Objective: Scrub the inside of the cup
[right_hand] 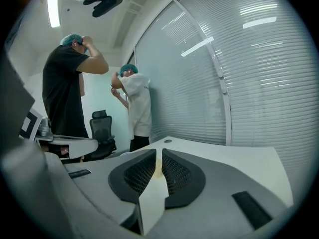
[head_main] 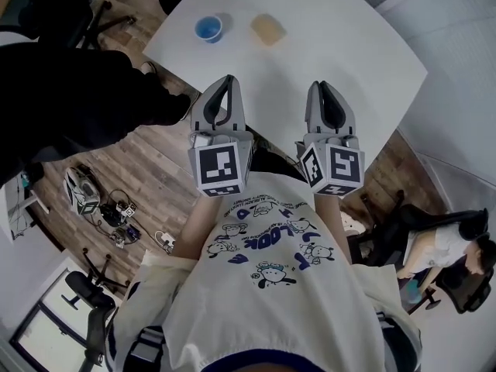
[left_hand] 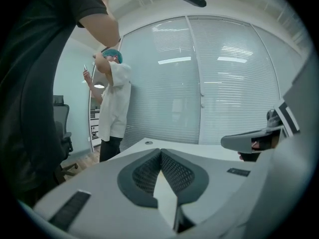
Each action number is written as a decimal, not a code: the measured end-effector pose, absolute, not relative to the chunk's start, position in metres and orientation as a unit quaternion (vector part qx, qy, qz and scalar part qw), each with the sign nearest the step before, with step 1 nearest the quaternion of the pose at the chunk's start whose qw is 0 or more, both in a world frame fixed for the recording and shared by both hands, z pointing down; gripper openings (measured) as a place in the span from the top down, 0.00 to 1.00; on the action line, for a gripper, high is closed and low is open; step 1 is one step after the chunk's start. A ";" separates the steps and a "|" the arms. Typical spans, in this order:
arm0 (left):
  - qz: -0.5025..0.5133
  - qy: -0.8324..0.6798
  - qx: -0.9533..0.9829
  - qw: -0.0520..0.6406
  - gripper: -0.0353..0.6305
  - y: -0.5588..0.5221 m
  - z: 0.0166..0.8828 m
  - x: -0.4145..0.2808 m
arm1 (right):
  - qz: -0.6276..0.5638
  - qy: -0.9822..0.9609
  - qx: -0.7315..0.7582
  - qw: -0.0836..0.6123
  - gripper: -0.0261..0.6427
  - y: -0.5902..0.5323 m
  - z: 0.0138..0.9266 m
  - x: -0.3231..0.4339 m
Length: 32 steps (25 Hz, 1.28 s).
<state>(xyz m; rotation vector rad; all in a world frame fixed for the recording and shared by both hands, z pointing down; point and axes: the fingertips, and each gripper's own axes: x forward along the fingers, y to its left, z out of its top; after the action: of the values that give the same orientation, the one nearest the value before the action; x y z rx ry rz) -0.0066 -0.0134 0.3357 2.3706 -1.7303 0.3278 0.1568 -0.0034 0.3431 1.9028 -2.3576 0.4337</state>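
A small blue cup (head_main: 208, 28) stands on the white table (head_main: 341, 45) at its far left. A tan sponge (head_main: 268, 29) lies just right of the cup. Both grippers hover side by side at the table's near edge, well short of the two objects. My left gripper (head_main: 225, 78) (left_hand: 160, 151) is shut, its tips meeting with nothing between them. My right gripper (head_main: 329, 84) (right_hand: 159, 152) shows a thin slit between its tips and holds nothing. Neither gripper view shows the cup.
A person in black (head_main: 70, 99) stands at the table's left, and another sits on a chair (head_main: 446, 254) at lower right. Cables and gear (head_main: 101, 204) litter the wood floor. A glass wall with blinds (right_hand: 224, 68) lies beyond the table, with two people (right_hand: 134, 103) and an office chair (right_hand: 102, 128) beside it.
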 end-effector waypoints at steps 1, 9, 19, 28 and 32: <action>0.111 -0.580 0.801 0.095 0.90 -0.017 0.336 -0.006 | 0.143 -0.769 0.622 0.042 0.90 -0.007 0.344 0.157; 0.116 -0.575 0.803 0.102 0.90 -0.049 0.338 -0.017 | 0.138 -0.773 0.616 0.061 0.86 -0.045 0.345 0.147; 0.145 -0.567 0.803 0.117 0.90 -0.082 0.367 -0.038 | 0.138 -0.788 0.594 0.087 0.79 -0.096 0.367 0.118; 0.158 -0.556 0.805 0.134 0.90 -0.104 0.376 -0.048 | 0.139 -0.802 0.563 0.142 0.72 -0.126 0.389 0.104; 0.161 -0.557 0.802 0.143 0.90 -0.108 0.383 -0.054 | 0.144 -0.813 0.532 0.187 0.66 -0.136 0.418 0.096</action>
<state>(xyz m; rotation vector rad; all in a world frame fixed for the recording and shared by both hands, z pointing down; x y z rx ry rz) -0.0540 -0.1079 0.3834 2.3128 -1.6081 0.4643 0.0955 -0.1358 0.4184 1.4979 -2.2884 0.4063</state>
